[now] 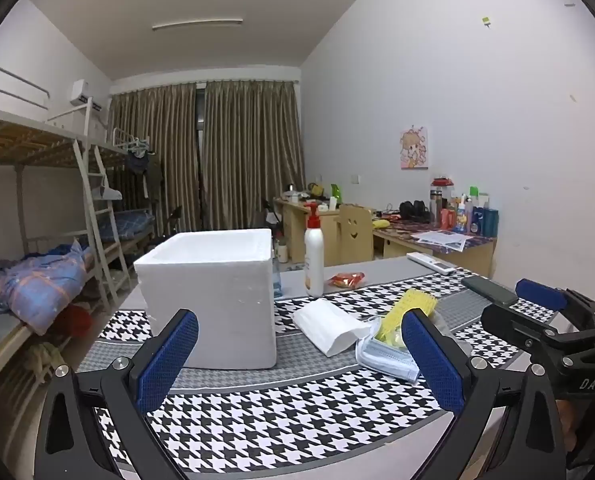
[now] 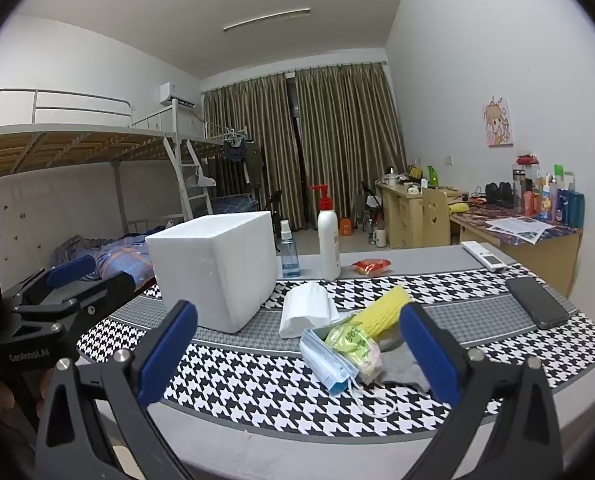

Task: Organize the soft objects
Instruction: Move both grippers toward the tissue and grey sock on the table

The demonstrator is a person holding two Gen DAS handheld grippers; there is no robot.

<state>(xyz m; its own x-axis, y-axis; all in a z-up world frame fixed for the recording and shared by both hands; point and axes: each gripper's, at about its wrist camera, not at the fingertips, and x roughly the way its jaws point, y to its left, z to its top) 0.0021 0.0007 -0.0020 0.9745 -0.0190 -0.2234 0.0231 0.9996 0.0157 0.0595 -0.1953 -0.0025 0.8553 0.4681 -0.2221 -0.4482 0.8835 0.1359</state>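
Note:
A white foam box (image 1: 213,296) (image 2: 217,268) stands open-topped on the houndstooth table mat (image 1: 297,432). Right of it lies a pile of soft things: folded white tissues (image 1: 329,330) (image 2: 307,308), a yellow foam net (image 1: 411,308) (image 2: 383,314), a stack of blue face masks (image 1: 385,360) (image 2: 325,364), a yellow-green plastic bag (image 2: 349,344) and a grey cloth (image 2: 403,364). My left gripper (image 1: 299,364) is open and empty, above the mat in front of the box. My right gripper (image 2: 299,360) is open and empty, just before the pile; it also shows in the left wrist view (image 1: 537,312).
A white pump bottle (image 1: 314,252) (image 2: 328,236), a small blue spray bottle (image 2: 288,256), a red snack packet (image 1: 347,279) (image 2: 371,266), a white remote (image 2: 483,256) and a black phone (image 1: 489,290) (image 2: 537,302) lie at the back and right. Bunk beds stand left.

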